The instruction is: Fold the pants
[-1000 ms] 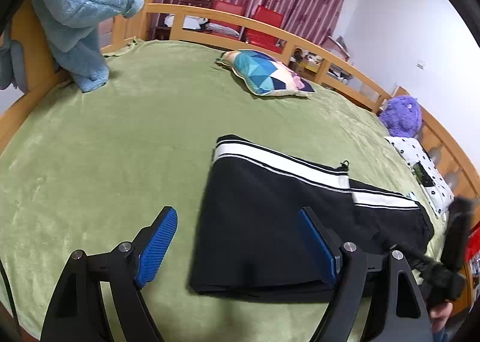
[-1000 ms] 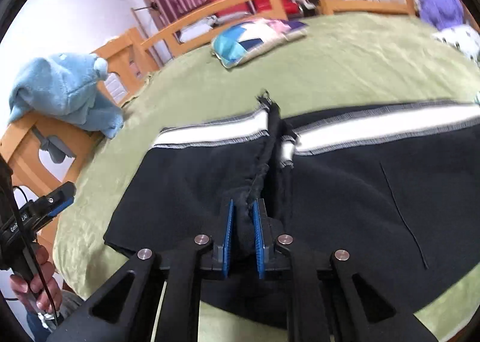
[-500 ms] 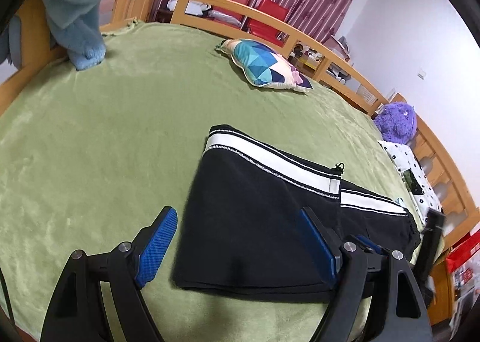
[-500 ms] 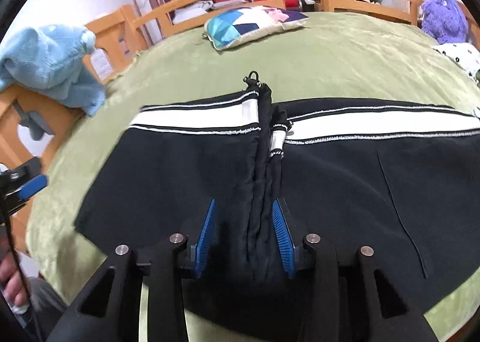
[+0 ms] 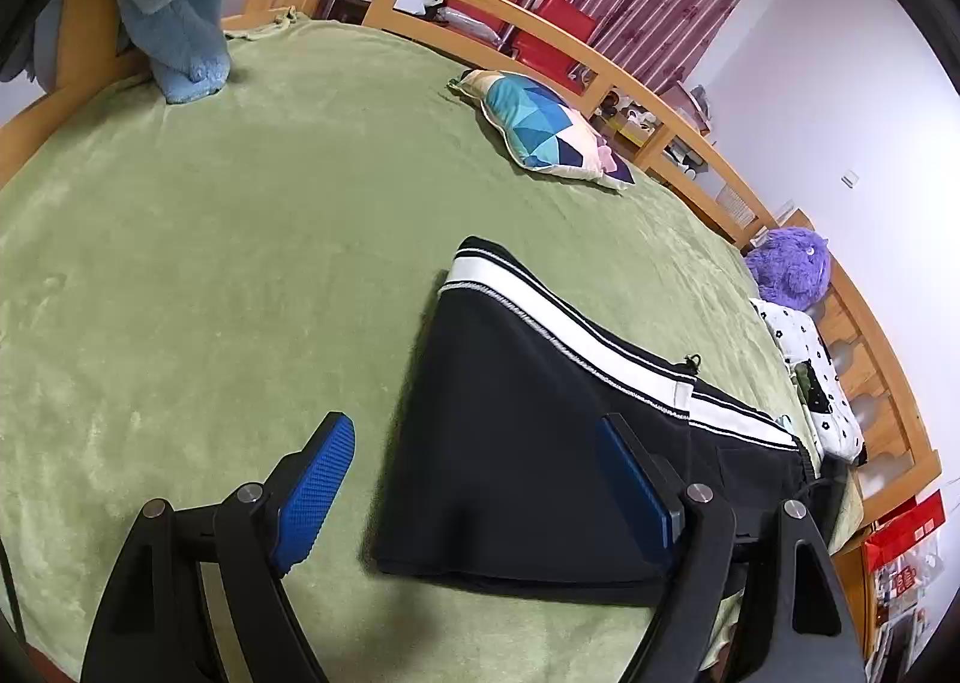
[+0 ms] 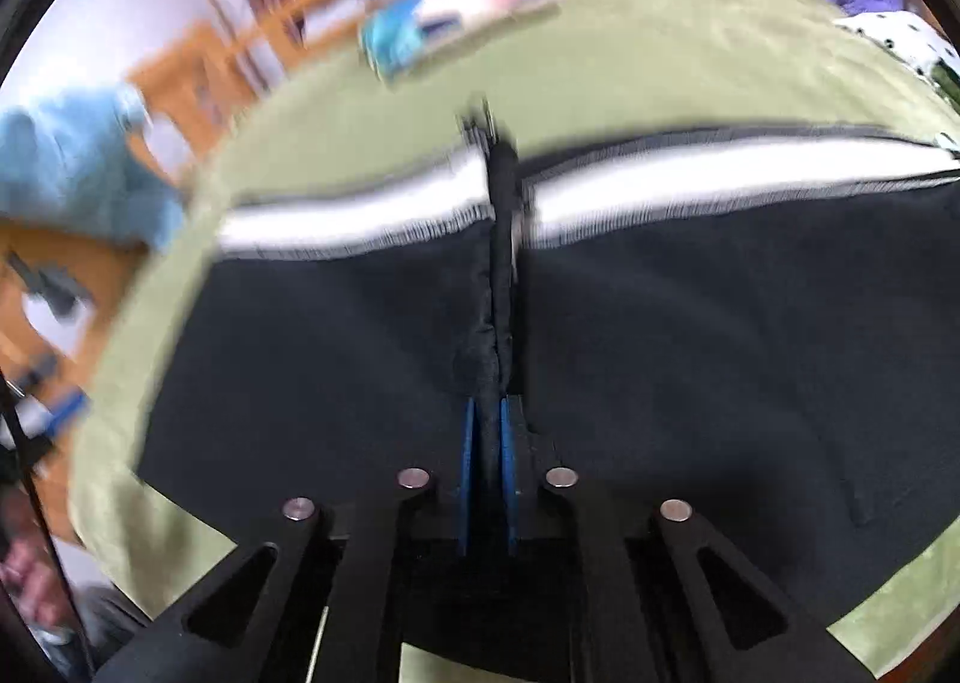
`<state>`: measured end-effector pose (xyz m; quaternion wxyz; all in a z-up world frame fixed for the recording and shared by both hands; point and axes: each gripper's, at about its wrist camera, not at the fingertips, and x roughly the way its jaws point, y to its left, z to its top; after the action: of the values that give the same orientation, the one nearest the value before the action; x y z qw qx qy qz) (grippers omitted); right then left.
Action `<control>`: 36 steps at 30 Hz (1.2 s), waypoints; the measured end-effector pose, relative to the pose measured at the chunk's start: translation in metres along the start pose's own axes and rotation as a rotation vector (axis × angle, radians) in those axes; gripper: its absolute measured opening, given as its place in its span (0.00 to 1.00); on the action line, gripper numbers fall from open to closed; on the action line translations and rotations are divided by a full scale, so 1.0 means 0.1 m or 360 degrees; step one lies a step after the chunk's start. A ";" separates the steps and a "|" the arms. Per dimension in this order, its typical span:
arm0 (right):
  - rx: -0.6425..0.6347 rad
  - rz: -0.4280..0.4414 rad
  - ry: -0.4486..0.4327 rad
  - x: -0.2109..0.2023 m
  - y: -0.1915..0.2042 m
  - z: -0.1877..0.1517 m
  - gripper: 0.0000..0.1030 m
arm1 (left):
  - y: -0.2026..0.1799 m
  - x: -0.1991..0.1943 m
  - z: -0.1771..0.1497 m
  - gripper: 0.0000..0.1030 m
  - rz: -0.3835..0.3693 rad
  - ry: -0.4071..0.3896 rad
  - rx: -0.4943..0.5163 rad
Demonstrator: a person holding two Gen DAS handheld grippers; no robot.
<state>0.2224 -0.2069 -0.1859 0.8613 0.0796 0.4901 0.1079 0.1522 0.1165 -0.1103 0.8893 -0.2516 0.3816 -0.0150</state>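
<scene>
Green bed blanket (image 5: 240,275) carries black pants (image 5: 516,443). My right gripper (image 6: 487,437) jaws just closed, pinching their raised centre ridge; left gripper (image 5: 480,479) jaws apart, straddling the pants' near corner.

Two handheld grippers, black frames, blue pads.
Left gripper (image 5: 474,479): matte black angular arms, triangular cutouts in the linkages, round silver pivot screws at each joint; fingers (image 5: 315,488) faced with blue pads, dimpled grid texture on the left one, right one seen edge-on as a flat blue slab. Right gripper (image 6: 487,467): same black linkage, four silver screw heads in a row, long slot cutouts, thin blue pads seen edge-on. View blurred. A thin black cable (image 6: 36,509) runs down the left edge.
</scene>
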 end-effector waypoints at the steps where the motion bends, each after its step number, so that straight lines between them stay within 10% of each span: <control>1: 0.0000 -0.0005 -0.0021 -0.01 0.01 0.01 0.25 | 0.00 0.00 0.00 0.79 -0.0004 0.0003 -0.0003; 4: 0.0069 0.0032 -0.0091 -0.03 -0.04 0.08 0.60 | 0.01 0.01 0.01 0.79 0.0013 0.0000 0.0006; 9: 0.0156 -0.0003 -0.0037 0.32 -0.07 0.18 0.61 | 0.01 0.09 0.00 0.79 0.0020 0.0038 0.0010; 12: 0.0017 0.0063 -0.0045 0.32 0.10 0.19 0.16 | 0.02 0.09 0.00 0.79 0.0033 0.0039 0.0017; 16: 0.0145 0.0299 -0.0332 -0.25 -0.13 0.27 0.13 | 0.05 0.08 0.00 0.79 0.0061 0.0024 0.0013; 19: 0.0151 0.0084 -0.0365 -0.43 -0.33 0.25 0.13 | 0.08 0.09 -0.02 0.79 0.0056 0.0037 -0.0005; 24: 0.0288 -0.0018 -0.0026 0.04 -0.60 0.05 0.27 | 0.05 0.14 -0.04 0.79 0.0067 0.0058 0.0018; 31: 0.0110 -0.0050 -0.0257 -0.50 -0.50 -0.23 0.54 | -0.16 0.32 -0.17 0.79 0.0101 0.0129 0.0134; 36: -0.0125 -0.0162 -0.0166 -0.35 -0.39 -0.40 0.56 | -0.34 0.64 -0.39 0.79 0.0227 0.0247 0.0245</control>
<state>0.1747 -0.2522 -0.1871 0.8925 0.0263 0.4433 0.0787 0.1764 0.0558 -0.1609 0.8725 -0.1531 0.4640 -0.0005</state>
